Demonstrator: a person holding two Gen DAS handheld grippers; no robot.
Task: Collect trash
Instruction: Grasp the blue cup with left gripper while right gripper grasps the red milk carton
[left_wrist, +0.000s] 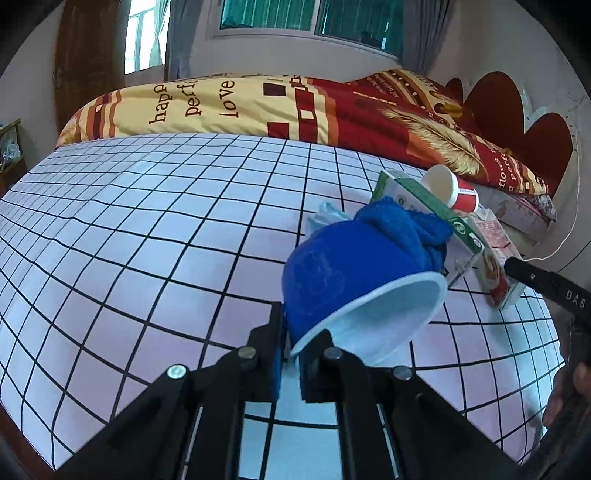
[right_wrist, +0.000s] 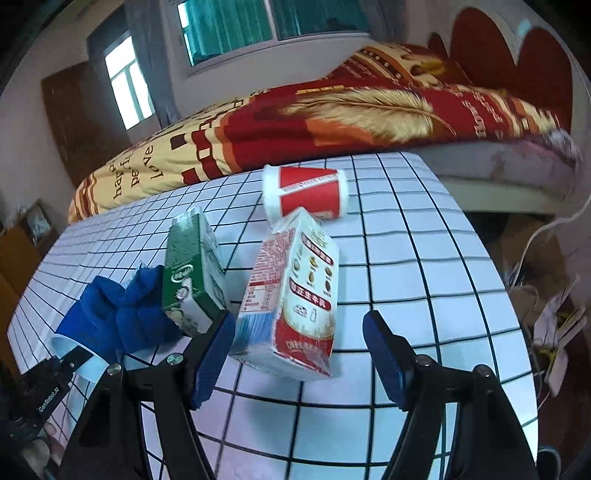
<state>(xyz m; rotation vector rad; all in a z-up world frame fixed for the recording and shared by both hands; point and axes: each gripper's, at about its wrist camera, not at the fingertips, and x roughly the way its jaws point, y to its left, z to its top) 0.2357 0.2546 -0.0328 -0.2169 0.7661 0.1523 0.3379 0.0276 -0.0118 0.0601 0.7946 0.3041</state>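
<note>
My left gripper (left_wrist: 291, 363) pinches the rim of the blue plastic bowl (left_wrist: 354, 284), while my right gripper (right_wrist: 299, 354) hangs released, straddling the near end of the red-and-white milk carton (right_wrist: 295, 299) lying lengthwise away on the grid-patterned table (right_wrist: 424, 295).

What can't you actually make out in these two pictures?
- Inside of the blue cup: left wrist view, mostly blocked by the left gripper; right wrist view, facing away.
- Red paper cup: right wrist view, lettering blurred.
- White tissue: left wrist view, mostly behind the blue cloth.
</note>
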